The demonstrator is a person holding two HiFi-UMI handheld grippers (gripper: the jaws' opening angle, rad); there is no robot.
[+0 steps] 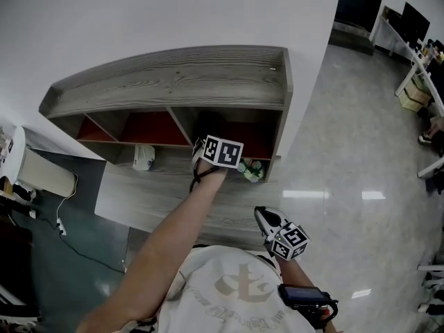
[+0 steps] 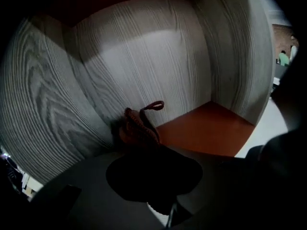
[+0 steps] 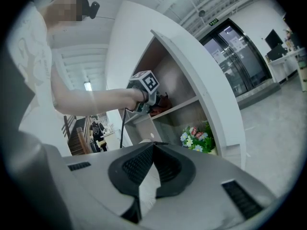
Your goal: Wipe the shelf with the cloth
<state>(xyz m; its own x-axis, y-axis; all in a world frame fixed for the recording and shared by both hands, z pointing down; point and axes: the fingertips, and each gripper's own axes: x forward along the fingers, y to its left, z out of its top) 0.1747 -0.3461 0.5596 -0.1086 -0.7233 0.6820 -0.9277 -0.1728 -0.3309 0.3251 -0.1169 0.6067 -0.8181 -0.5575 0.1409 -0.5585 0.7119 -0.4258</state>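
The grey wood-grain shelf (image 1: 173,82) stands against the white wall. My left gripper (image 1: 216,148) reaches into its right-hand compartment, and only its marker cube shows from above. In the left gripper view it (image 2: 143,140) is shut on a rust-brown cloth (image 2: 138,123) whose loop sticks up. The cloth is bunched against the grey back wall (image 2: 144,56), just above the red-brown compartment floor (image 2: 206,128). My right gripper (image 1: 262,216) hangs low by my body, away from the shelf. Its jaws (image 3: 152,146) meet at the tips with nothing between them. The right gripper view shows the cloth (image 3: 160,102) in the compartment.
A pot of flowers (image 1: 251,168) stands on the lower ledge just right of my left arm. A white object (image 1: 143,157) sits on the ledge to the left. Glossy floor (image 1: 347,186) stretches to the right, with desks at the far right.
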